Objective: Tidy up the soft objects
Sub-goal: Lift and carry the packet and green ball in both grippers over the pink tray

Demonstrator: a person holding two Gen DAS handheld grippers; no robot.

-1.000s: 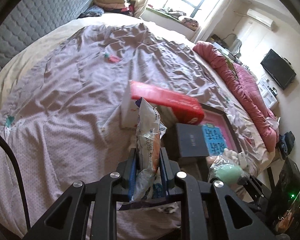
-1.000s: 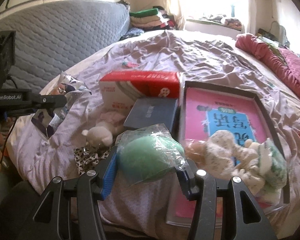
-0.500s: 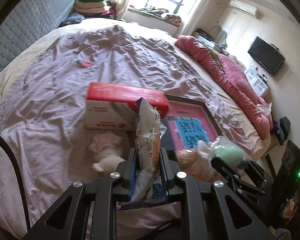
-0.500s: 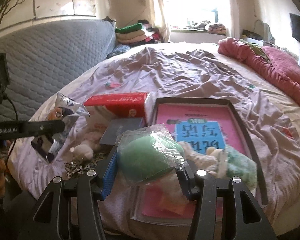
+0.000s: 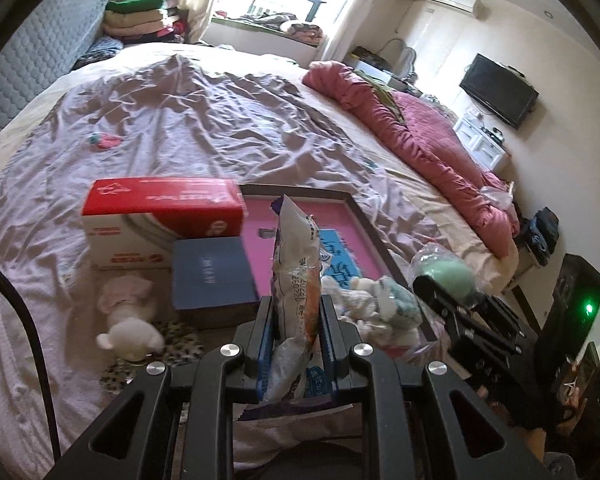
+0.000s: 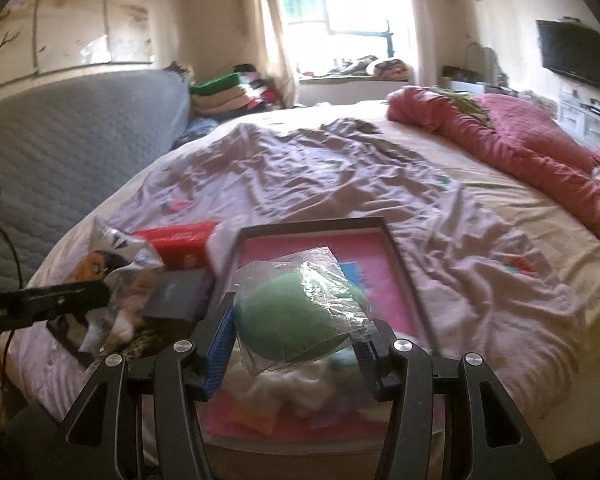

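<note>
The left gripper [image 5: 296, 320] is clamped narrowly on a crinkled plastic snack packet [image 5: 296, 268], which stands upright between its blue-lined fingers [image 5: 265, 332]. The right gripper [image 6: 294, 344] is clamped on a round green soft object sealed in a clear plastic bag [image 6: 296, 320], its pads pressing on both sides of the bag. Both grippers hang above the near edge of a bed [image 5: 204, 120] covered with a wrinkled pale lilac sheet.

Just below and ahead of the grippers, a cluster of things lies on the sheet. A dark-framed shallow tray with a pink and blue printed bottom [image 5: 356, 220] lies flat. At its near end rests a pile of small plush toys in white and pale green [image 5: 380, 304]. Left of the tray, a dark blue box [image 5: 212, 272] lies against a larger red and white carton [image 5: 160, 216]. In front of the carton lies a white and pink plush toy [image 5: 126, 320], partly on a leopard-print cloth [image 5: 180, 348].

Farther out, a rumpled dark pink quilt [image 5: 420, 136] runs along the right side of the bed. A grey quilted headboard [image 6: 80, 136] stands on the left, with folded clothes [image 5: 144, 16] stacked beside it. A bright window [image 6: 340, 12] is at the back, and a black television [image 5: 498, 90] hangs on the right wall.
</note>
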